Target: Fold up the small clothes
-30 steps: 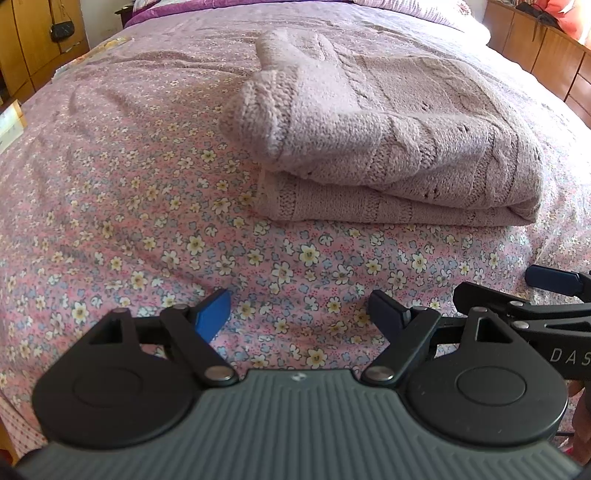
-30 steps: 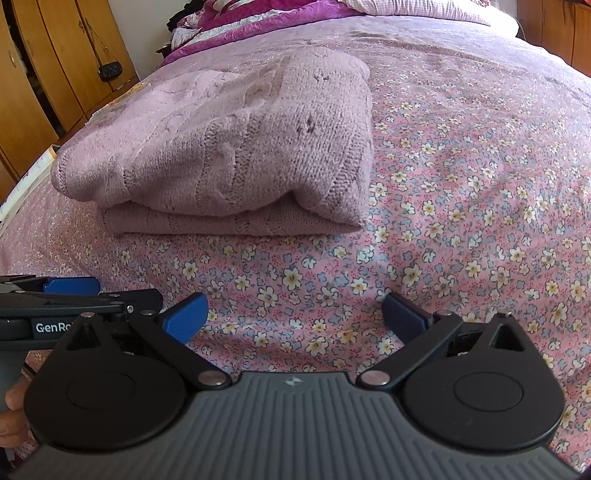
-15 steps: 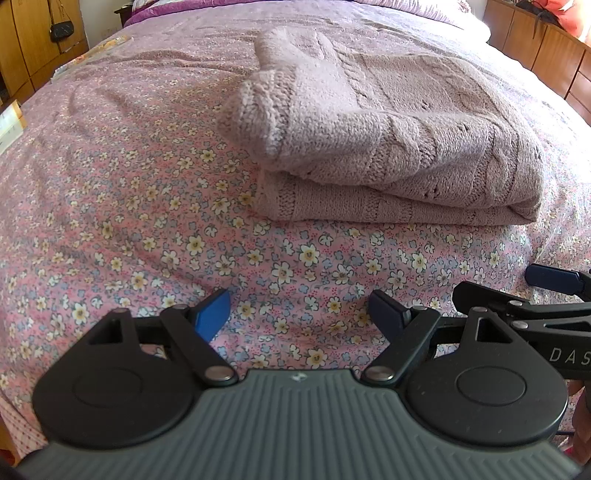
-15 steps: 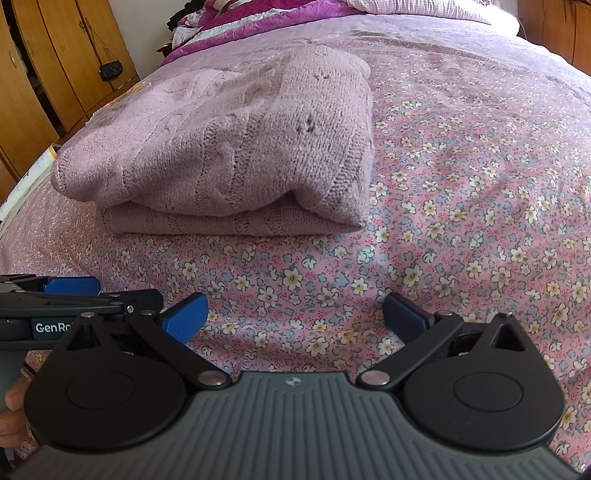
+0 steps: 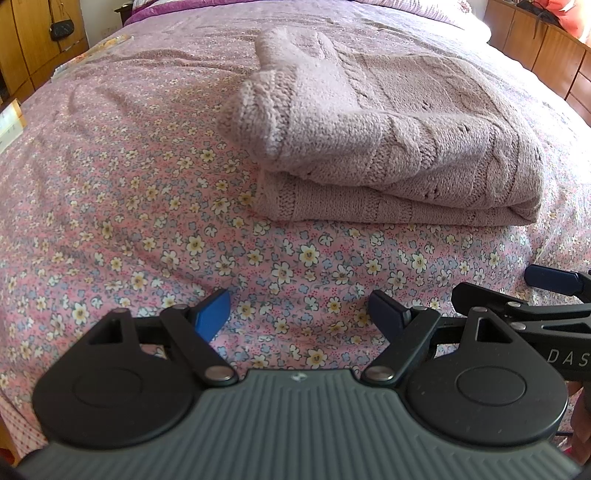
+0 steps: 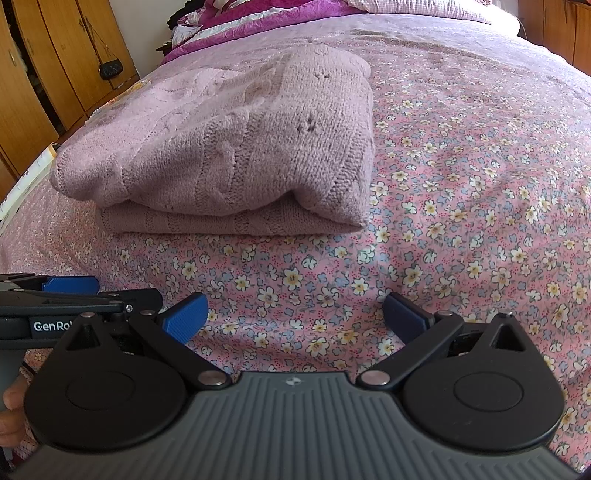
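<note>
A folded pale pink knitted sweater (image 5: 388,147) lies on the flowered bedspread (image 5: 129,206), with a sleeve cuff turned over its left end. In the right wrist view the same sweater (image 6: 229,155) sits ahead and to the left. My left gripper (image 5: 299,314) hangs open over bare bedspread, short of the sweater, with nothing between its blue pads. My right gripper (image 6: 295,314) is also open and empty, just in front of the fold. Each gripper shows at the edge of the other's view, side by side.
Wooden wardrobe doors (image 6: 55,74) with a small black purse (image 6: 110,68) stand to the left of the bed. Wooden drawers (image 5: 546,55) line the right side. Purple bedding and pillows (image 6: 258,22) lie at the head. A hand (image 6: 11,413) holds the left gripper.
</note>
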A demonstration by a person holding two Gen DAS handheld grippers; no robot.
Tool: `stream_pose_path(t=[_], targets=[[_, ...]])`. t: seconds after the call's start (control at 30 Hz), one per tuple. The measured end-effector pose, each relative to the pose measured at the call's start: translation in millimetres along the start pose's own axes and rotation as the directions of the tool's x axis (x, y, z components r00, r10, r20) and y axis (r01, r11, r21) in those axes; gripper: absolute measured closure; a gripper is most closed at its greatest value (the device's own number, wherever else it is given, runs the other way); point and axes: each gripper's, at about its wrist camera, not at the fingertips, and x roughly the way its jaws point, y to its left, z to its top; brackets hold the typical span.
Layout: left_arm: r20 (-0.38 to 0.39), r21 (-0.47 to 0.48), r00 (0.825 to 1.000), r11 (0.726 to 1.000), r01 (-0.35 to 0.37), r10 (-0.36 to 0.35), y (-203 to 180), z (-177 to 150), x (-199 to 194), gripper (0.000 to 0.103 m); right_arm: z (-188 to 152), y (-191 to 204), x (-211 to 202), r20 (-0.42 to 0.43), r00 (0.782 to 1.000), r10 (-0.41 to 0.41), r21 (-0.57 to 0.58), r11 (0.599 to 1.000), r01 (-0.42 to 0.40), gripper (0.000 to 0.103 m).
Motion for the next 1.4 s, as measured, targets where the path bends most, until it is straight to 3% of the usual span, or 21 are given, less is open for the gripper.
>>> stream_pose_path(t=[1.4], targets=[[0.000, 0.005, 1.000, 1.000, 0.001, -0.001, -0.3, -0.3, -1.4, 0.019, -1.1, 0.5, 0.3, 0.002, 1.000, -0.004, -0.007, 1.000, 0.004, 0.000]])
